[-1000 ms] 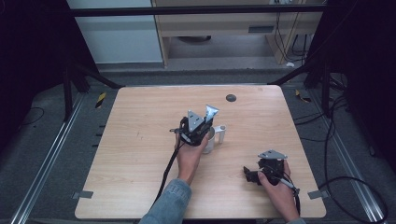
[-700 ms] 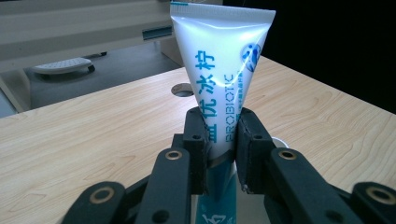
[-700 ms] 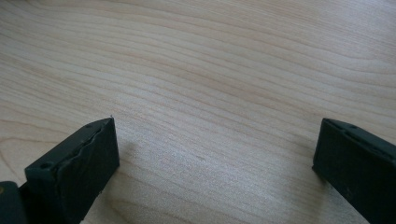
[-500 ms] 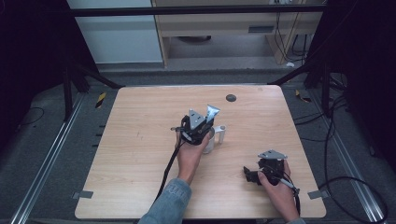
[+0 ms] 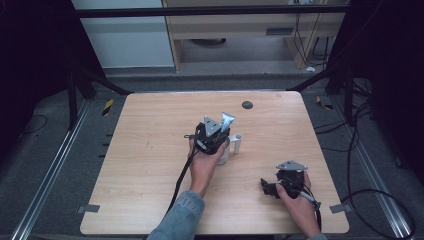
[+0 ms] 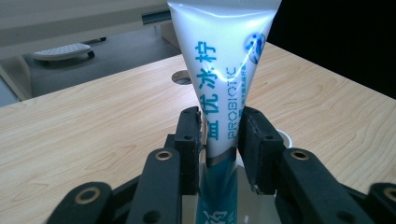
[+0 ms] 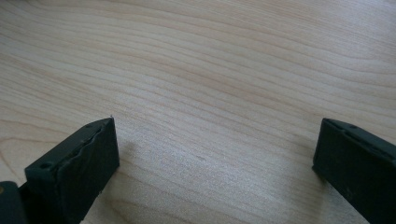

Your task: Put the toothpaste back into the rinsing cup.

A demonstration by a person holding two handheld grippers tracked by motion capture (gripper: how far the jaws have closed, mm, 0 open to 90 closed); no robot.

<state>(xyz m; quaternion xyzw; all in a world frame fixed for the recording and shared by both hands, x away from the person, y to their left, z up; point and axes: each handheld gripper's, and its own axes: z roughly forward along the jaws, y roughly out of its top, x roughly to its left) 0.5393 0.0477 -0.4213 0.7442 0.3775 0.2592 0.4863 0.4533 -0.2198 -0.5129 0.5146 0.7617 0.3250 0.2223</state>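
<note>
A white and teal toothpaste tube [image 6: 219, 79] printed PROBIOTIC stands upright, crimped end up, with my left gripper [image 6: 219, 140] shut on its lower part. In the high view the left gripper [image 5: 216, 137] holds the tube [image 5: 227, 120] near the table's middle, just above a white cup [image 5: 236, 142]. The cup's rim [image 6: 285, 138] peeks out behind the right jaw. My right gripper [image 5: 270, 188] rests low at the table's front right, held by a hand. Its jaws stand wide apart over bare wood in the right gripper view [image 7: 215, 154], with nothing between them.
The wooden table [image 5: 150, 150] has a dark round hole [image 5: 247, 105] near its far edge, also seen as a grommet [image 6: 181, 77]. A shelf unit [image 5: 240, 30] stands beyond the table. Cables [image 5: 370, 190] lie on the floor at the right.
</note>
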